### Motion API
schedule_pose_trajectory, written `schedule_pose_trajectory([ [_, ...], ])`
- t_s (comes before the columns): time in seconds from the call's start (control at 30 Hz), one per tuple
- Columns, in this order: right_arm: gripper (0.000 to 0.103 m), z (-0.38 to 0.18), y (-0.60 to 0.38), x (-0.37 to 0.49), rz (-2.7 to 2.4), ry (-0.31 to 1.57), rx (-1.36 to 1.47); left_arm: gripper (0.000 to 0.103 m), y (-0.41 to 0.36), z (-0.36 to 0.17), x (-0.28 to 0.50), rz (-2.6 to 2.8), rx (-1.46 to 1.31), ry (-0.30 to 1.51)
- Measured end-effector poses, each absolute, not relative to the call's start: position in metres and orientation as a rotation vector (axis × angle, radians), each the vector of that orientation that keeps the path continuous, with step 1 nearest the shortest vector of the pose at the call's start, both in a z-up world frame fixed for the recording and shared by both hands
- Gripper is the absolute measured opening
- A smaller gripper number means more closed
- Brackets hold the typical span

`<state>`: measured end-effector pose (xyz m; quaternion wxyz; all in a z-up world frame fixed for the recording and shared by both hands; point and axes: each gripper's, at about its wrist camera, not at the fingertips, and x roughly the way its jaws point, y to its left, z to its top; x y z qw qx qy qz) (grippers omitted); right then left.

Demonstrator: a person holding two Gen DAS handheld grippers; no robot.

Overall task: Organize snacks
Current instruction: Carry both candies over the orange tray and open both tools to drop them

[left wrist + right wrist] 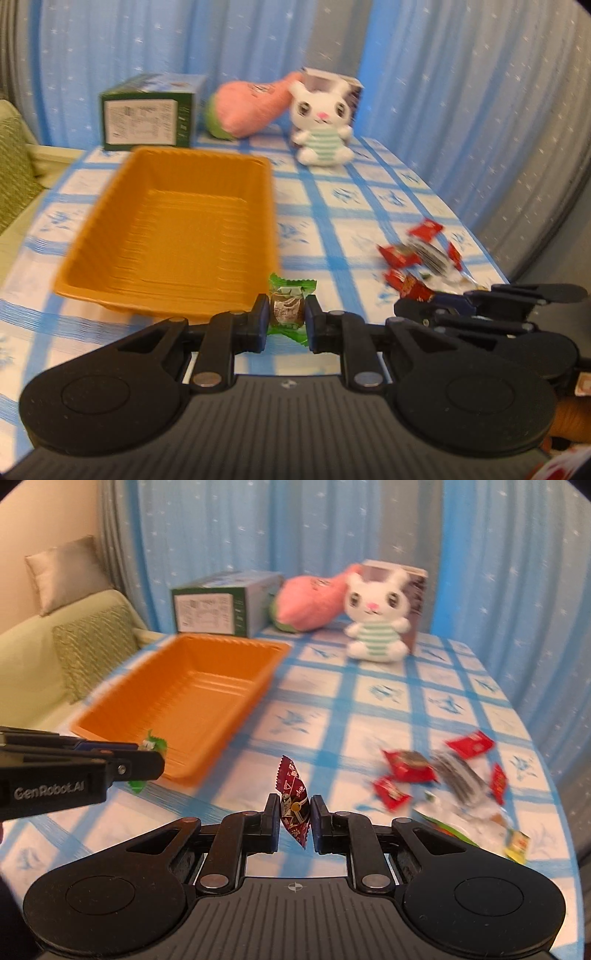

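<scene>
Green carton [147, 114] far ahead-left of the tool, pink plush [255, 105] beside it, white bunny plush [322, 123] ahead, blue starred curtain [461, 92] behind, green sofa [66, 642] left.

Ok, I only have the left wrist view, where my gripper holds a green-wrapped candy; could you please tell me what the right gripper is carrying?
Observer: The right gripper is shut on a dark red wrapped candy, which stands on end between the pads.
Operator: Thank you. Is anything on the table hidden from me behind that gripper?
Observer: Yes, a small yellow packet lies near the close edge of the checked tablecloth, closer to the camera than the red wrappers.
</scene>
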<state>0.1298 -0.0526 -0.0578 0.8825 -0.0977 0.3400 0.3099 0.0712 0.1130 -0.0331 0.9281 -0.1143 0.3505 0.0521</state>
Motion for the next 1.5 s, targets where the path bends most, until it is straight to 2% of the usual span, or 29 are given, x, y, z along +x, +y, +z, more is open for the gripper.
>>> schedule_pose_trajectory([
  [0.4, 0.017, -0.044, 0.021, 0.148, 0.747, 0.726, -0.176, 0.018, 0.194, -0.012, 0.086, 0.194, -0.234, 0.702],
  [0.8, 0.017, -0.052, 0.059, 0.175, 0.777, 0.775, -0.158, 0.019, 0.231, -0.040, 0.112, 0.195, -0.237, 0.753],
  [0.83, 0.017, -0.054, 0.060, 0.177, 0.776, 0.781, -0.153, 0.022, 0.234, -0.043, 0.114, 0.197, -0.243, 0.756],
  [0.87, 0.017, -0.055, 0.061, 0.177, 0.774, 0.785, -0.149, 0.035, 0.236, -0.045, 0.115, 0.207, -0.245, 0.761],
  [0.9, 0.017, -0.057, 0.061, 0.178, 0.773, 0.790, -0.146, 0.038, 0.238, -0.046, 0.114, 0.216, -0.245, 0.760],
  [1.07, 0.017, -0.060, 0.058, 0.180, 0.773, 0.807, -0.128, 0.039, 0.246, -0.043, 0.099, 0.249, -0.243, 0.746],
  [1.43, 0.018, -0.054, 0.069, 0.185, 0.814, 0.796, -0.072, 0.047, 0.257, -0.031, 0.065, 0.325, -0.285, 0.712],
  [1.47, 0.020, -0.053, 0.070, 0.185, 0.812, 0.795, -0.072, 0.049, 0.258, -0.029, 0.063, 0.327, -0.288, 0.709],
  [1.5, 0.032, -0.053, 0.069, 0.186, 0.808, 0.796, -0.068, 0.052, 0.258, -0.028, 0.060, 0.329, -0.292, 0.705],
])
